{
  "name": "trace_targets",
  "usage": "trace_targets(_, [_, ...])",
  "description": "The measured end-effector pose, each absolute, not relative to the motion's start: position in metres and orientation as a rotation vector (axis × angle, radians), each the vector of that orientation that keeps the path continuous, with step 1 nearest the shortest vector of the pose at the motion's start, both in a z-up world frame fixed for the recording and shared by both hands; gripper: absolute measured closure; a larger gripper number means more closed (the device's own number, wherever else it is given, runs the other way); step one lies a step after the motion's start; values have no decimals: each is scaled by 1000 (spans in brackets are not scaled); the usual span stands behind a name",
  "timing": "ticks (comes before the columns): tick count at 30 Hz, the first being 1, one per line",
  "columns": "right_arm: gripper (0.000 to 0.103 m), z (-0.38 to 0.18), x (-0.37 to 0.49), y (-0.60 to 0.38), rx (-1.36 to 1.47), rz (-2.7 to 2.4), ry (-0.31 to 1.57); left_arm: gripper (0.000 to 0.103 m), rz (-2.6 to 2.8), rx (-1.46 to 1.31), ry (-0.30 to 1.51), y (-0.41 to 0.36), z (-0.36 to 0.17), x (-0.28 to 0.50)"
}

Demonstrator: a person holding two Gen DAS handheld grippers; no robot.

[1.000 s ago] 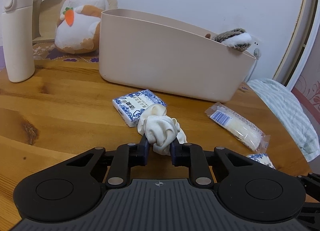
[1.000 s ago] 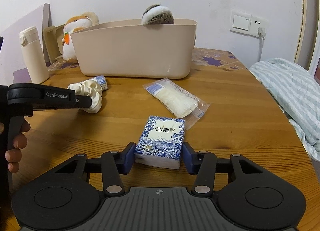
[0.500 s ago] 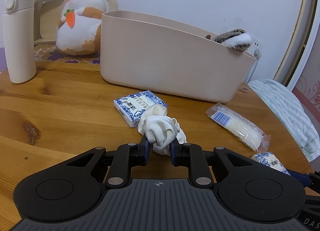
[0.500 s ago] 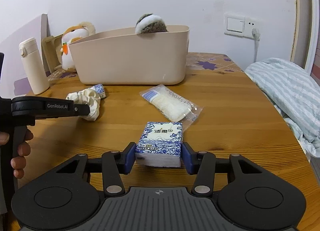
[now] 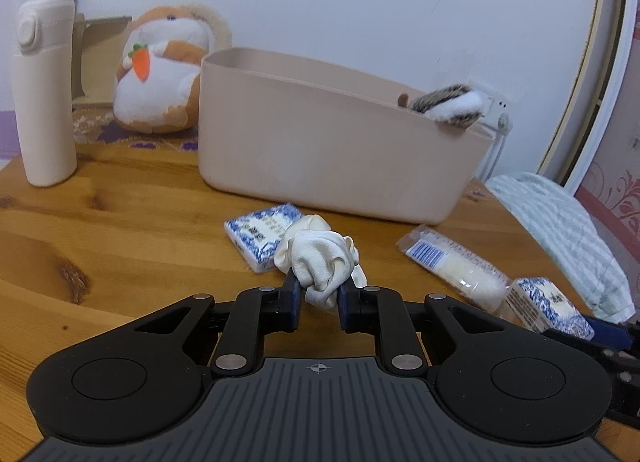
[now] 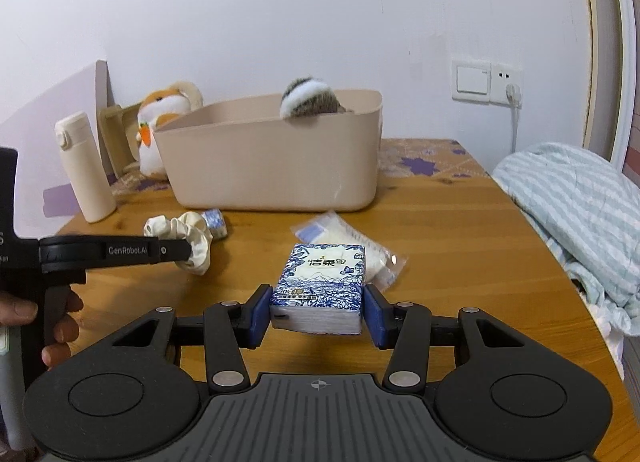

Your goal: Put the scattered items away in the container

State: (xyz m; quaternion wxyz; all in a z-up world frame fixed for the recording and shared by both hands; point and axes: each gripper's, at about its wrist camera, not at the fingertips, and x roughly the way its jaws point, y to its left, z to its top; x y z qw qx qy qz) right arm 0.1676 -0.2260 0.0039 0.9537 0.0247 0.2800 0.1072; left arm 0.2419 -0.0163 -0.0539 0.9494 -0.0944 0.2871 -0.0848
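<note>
Wooden table (image 6: 460, 246) against a white wall, with a beige container (image 6: 268, 165) at its back; a striped furry toy (image 6: 306, 99) pokes above the container's rim, the rest of it hidden. Left gripper (image 5: 318, 294) is clamped tight on a cream scrunchie (image 5: 320, 260), which covers part of a small tissue pack (image 5: 260, 236) behind. Right gripper (image 6: 316, 312) grips a blue-patterned tissue packet (image 6: 322, 288) by its sides, long axis pointing toward the container, hiding much of a clear sachet (image 6: 372, 250)

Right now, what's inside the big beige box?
A furry striped toy pokes over the rim of the box. Its wall hides the rest of the inside, so anything lower cannot be seen.
</note>
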Motion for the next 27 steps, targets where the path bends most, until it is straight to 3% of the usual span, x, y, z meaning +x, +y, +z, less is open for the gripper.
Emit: trace_targets(27, [58, 120, 215, -230, 51, 254, 280, 85, -177, -123, 314, -19, 68, 261])
